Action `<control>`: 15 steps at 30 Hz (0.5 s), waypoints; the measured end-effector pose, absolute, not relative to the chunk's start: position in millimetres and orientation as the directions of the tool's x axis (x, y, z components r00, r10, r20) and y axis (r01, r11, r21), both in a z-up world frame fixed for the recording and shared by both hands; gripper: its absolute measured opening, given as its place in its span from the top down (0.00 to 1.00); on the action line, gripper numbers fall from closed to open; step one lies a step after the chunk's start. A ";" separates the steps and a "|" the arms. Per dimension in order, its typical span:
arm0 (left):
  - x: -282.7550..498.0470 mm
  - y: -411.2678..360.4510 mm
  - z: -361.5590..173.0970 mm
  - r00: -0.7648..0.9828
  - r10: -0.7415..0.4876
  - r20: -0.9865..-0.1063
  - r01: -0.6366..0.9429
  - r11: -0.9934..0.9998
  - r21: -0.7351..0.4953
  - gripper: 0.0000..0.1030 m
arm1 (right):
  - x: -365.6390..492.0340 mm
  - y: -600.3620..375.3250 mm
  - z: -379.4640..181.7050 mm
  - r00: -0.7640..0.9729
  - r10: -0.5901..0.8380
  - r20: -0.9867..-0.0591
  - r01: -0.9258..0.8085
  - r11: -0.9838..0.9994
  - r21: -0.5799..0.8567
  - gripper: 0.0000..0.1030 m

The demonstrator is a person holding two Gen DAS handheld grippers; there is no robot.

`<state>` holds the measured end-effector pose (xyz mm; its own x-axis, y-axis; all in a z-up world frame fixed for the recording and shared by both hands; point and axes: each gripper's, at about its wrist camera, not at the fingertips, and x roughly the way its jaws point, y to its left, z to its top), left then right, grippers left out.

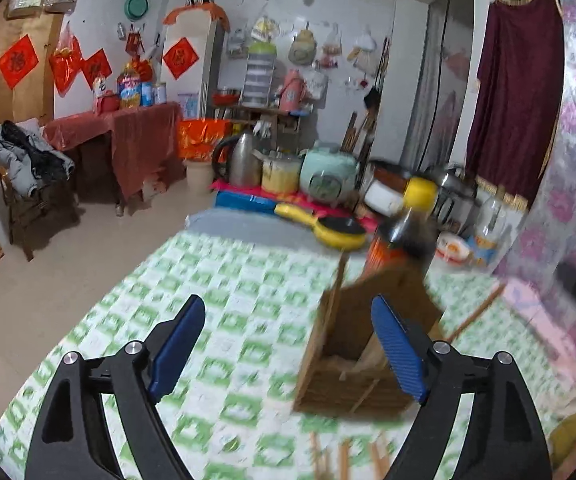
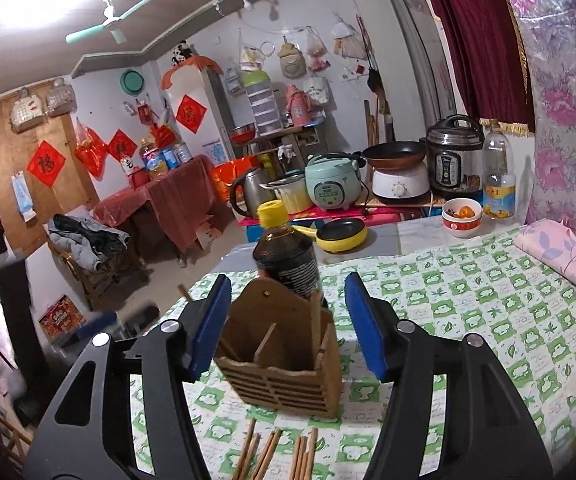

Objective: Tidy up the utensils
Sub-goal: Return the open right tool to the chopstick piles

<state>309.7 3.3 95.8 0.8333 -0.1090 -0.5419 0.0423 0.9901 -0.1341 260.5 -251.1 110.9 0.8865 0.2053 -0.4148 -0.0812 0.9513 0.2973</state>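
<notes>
Open right gripper (image 2: 285,322); wooden chopstick holder (image 2: 283,364) between fingers (image 2: 364,324), untouched; loose chopsticks (image 2: 279,454) below; dark bottle (image 2: 285,252) beyond.

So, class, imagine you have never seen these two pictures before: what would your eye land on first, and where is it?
First, the wooden chopstick holder standing on the green-checked tablecloth, a few chopsticks already in it, framed by the open right claw. Right behind it rises a dark bottle with a yellow cap. Loose chopsticks lie on the cloth in front of the holder.
</notes>
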 end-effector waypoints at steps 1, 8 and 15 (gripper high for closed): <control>306.9 5.8 87.3 0.825 -0.109 -0.554 0.041 0.990 -0.135 0.19 | 257.9 -248.7 109.3 0.885 0.200 -0.421 -0.076 0.953 0.292 0.41; 287.4 34.9 24.0 0.726 -0.082 -0.683 -0.002 0.993 -0.121 0.19 | 225.9 -244.5 57.6 0.866 0.146 -0.479 -0.040 0.974 0.225 0.33; 267.2 27.9 -3.0 0.692 -0.023 -0.722 0.014 1.000 -0.019 0.19 | 220.1 -265.3 -38.0 0.664 0.199 -0.721 0.015 0.960 0.278 0.33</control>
